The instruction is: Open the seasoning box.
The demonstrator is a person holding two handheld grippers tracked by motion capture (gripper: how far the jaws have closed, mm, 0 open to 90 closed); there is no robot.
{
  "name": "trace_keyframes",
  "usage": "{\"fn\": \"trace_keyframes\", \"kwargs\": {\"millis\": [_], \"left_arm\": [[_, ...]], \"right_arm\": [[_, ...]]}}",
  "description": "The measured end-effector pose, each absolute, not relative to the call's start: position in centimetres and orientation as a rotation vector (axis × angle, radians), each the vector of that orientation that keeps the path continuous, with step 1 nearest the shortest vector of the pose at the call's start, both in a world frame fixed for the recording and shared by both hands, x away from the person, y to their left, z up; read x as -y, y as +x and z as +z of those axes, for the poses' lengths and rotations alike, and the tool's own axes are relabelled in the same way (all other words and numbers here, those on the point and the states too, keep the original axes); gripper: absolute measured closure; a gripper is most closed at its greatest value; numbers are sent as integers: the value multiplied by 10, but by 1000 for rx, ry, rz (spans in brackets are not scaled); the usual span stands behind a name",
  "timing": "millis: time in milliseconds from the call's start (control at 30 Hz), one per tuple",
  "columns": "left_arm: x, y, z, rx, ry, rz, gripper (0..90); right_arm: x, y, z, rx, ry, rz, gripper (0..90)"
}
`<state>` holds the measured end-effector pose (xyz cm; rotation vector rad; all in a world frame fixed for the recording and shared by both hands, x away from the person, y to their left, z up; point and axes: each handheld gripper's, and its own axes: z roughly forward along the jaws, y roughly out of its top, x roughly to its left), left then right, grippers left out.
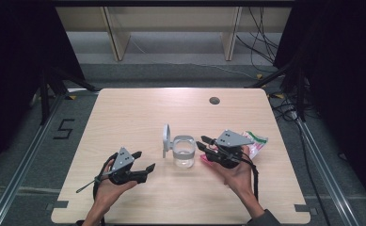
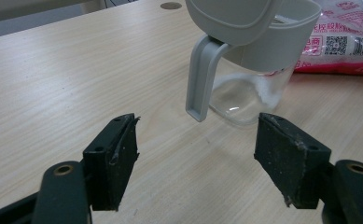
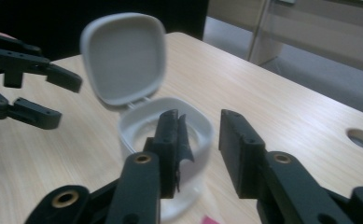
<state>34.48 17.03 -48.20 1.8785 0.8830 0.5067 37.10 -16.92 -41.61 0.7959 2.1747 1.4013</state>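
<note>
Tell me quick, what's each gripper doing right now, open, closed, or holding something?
Left gripper: open, jaws wide apart, holding nothing, short of the jar.
Right gripper: open, jaws slightly apart, nothing between them, beside the jar.

the person's two forearms come in from the lower edge of the high view, each hand wrapped around a hand-held gripper. the left hand [image 1: 106, 186] holds the left hand-held gripper [image 1: 143, 161] low over the tabletop [image 1: 133, 113], its jaws pointing up and to the right and standing wide apart with nothing between them; a cable trails from its rear. the right hand [image 1: 239, 176] lies palm up under the right hand-held gripper [image 1: 202, 142], whose jaws point to the left. in the right gripper view those jaws stand a short way apart, and nothing is pinched between them. a grey three-cornered plate tops each gripper.
</note>
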Motion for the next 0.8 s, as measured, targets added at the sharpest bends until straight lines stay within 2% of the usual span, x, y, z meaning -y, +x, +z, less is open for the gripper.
{"fn": "trace_keyframes", "kwargs": {"millis": [167, 667, 800], "left_arm": [[-167, 344, -483, -878, 1874, 496, 291], [-167, 336, -485, -876, 1885, 501, 282], [-167, 335, -487, -878, 1902, 513, 265]], "right_arm": [[196, 369, -420, -2107, 938, 1392, 554], [254, 360, -448, -2030, 1107, 1329, 456], [264, 359, -454, -2011, 1163, 1301, 394]]}}
